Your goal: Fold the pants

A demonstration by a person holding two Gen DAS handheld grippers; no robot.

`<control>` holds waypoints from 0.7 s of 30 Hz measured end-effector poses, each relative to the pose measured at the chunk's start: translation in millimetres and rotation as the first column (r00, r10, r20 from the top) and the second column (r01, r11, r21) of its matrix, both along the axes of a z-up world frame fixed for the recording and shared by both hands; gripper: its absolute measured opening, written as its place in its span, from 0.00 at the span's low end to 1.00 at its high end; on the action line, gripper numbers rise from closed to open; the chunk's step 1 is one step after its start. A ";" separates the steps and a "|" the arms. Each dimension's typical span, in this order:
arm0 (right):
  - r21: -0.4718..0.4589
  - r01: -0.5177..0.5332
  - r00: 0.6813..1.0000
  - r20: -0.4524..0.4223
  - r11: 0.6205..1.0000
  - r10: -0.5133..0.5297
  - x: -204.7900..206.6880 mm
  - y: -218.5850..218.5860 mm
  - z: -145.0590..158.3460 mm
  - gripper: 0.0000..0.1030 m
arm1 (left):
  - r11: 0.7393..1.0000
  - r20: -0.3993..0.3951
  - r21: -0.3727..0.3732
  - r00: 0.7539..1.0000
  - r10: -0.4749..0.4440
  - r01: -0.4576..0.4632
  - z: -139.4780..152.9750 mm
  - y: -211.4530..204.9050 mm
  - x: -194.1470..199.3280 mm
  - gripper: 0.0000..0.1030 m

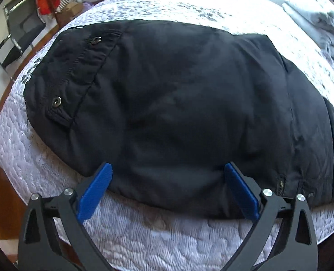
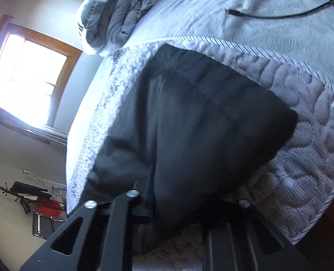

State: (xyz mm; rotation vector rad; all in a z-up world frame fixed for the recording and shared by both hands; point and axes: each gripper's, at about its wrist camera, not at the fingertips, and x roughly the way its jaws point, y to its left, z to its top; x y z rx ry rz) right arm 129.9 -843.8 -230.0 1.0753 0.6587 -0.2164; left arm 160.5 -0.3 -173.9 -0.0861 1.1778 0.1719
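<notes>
We see the black pants (image 1: 178, 113) spread flat on a quilted white mattress (image 1: 144, 237), a window (image 2: 29, 79) beyond it. Our left gripper (image 1: 167, 192) gapes wide over the pants' near edge; our right gripper (image 2: 167, 207) pinches their cloth.

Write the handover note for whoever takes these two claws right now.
Left claw: open wide, blue pads astride the near edge of the black pants, nothing pinched.
Right claw: shut on the pants; dark cloth is bunched at its tips, which the cloth hides.
Pants: lying in a thick, layered bundle on the quilted bed cover, waistband with two snaps at the left in the left wrist view.
Done: pants look at least partly folded.
Left: probably grip the near edge with the left claw and finish the fold, then smooth it. How many folds remain cannot be told.
</notes>
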 end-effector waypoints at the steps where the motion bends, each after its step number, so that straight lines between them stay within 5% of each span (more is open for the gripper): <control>1: 0.014 0.009 1.000 0.014 1.000 -0.009 -2.4 -1.2 2.6 0.12 | 1.000 -0.002 -0.002 1.000 0.002 -0.002 0.3 0.6 -0.4 0.97; 4: 0.025 0.033 0.999 0.033 0.999 -0.034 -10.8 -5.6 12.7 0.09 | 1.000 -0.003 -0.005 1.000 -0.009 0.009 5.4 -1.5 -3.9 0.96; 7: -0.076 0.034 0.998 -0.042 0.997 -0.038 -13.0 -4.1 22.4 0.09 | 0.999 -0.004 -0.014 0.999 -0.034 0.034 4.8 -3.5 -11.6 0.96; 10: -0.080 0.029 0.997 -0.067 0.996 -0.035 -12.6 -2.7 25.9 0.09 | 0.998 0.012 0.008 0.998 -0.063 0.063 2.7 -5.5 -19.4 0.96; 14: -0.170 0.003 0.999 -0.037 0.985 -0.010 -6.9 13.5 62.8 0.09 | 0.999 0.019 -0.017 0.999 -0.048 0.048 7.9 -4.0 -31.1 0.96; 18: -0.321 -0.073 0.997 0.010 0.944 0.081 10.1 54.2 118.4 0.09 | 0.998 0.062 -0.057 0.998 -0.028 0.032 22.7 4.3 -48.4 0.96; 21: -0.471 -0.159 0.983 0.008 0.868 0.184 28.2 107.1 158.1 0.09 | 0.997 0.080 -0.079 0.997 -0.015 0.022 30.1 10.7 -62.2 0.96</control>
